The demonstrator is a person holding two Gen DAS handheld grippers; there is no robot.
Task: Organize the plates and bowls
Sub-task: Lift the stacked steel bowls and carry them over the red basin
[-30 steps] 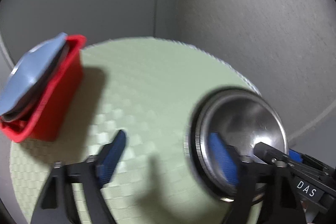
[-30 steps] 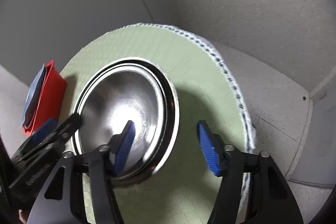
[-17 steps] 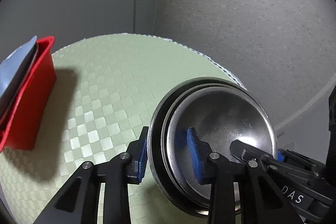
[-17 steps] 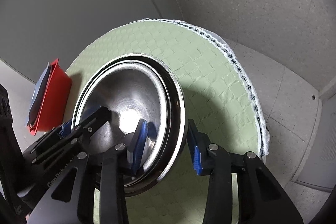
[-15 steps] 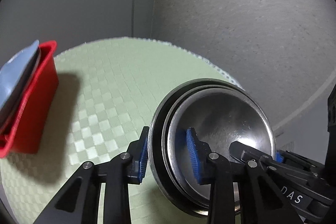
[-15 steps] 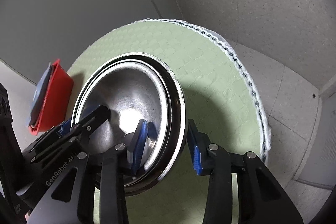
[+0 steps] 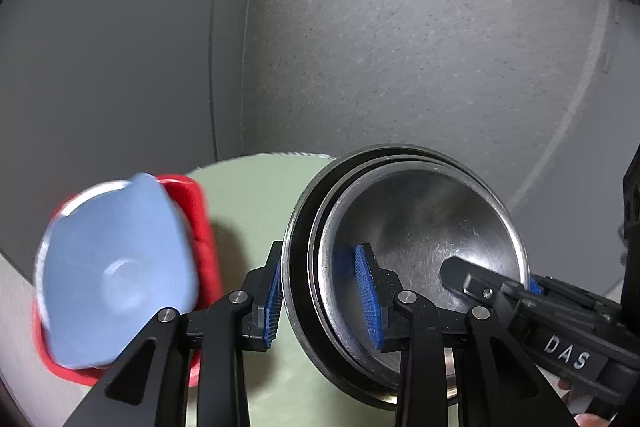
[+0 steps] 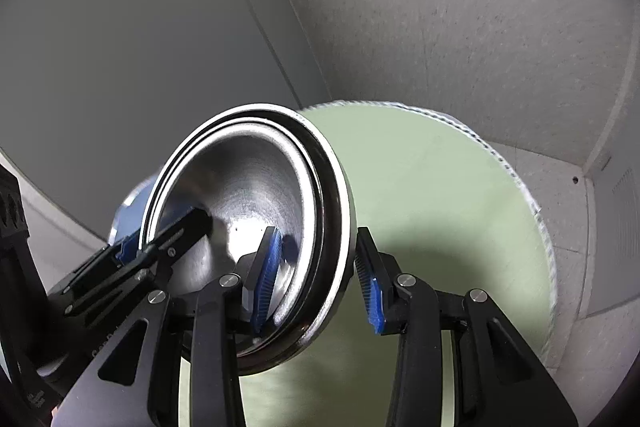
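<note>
Both tools grip the rim of the nested steel bowls [image 7: 424,223], one from each side. The left tool [image 7: 322,301] is clenched on the rim nearest it: one blue pad [image 7: 274,301] bears on the outer wall, the other [image 7: 368,301] on the inside of the inner bowl. The right tool [image 8: 320,281] is clenched on the opposite rim in the same manner, with one pad [image 8: 267,277] inside the bowl and one [image 8: 370,287] against the outside.

The bowls consist of a smaller bowl seated inside a larger one. They are tilted, the open side facing the cameras, and are held above the round green worktop [image 8: 440,195], clear of its surface. A shadow falls on the worktop beneath them.

In the left wrist view, a red bin [image 7: 196,211] stands on the worktop to the left of the bowls, apart from them. A blue plate [image 7: 116,271] leans in the bin; its outline is blurred.
</note>
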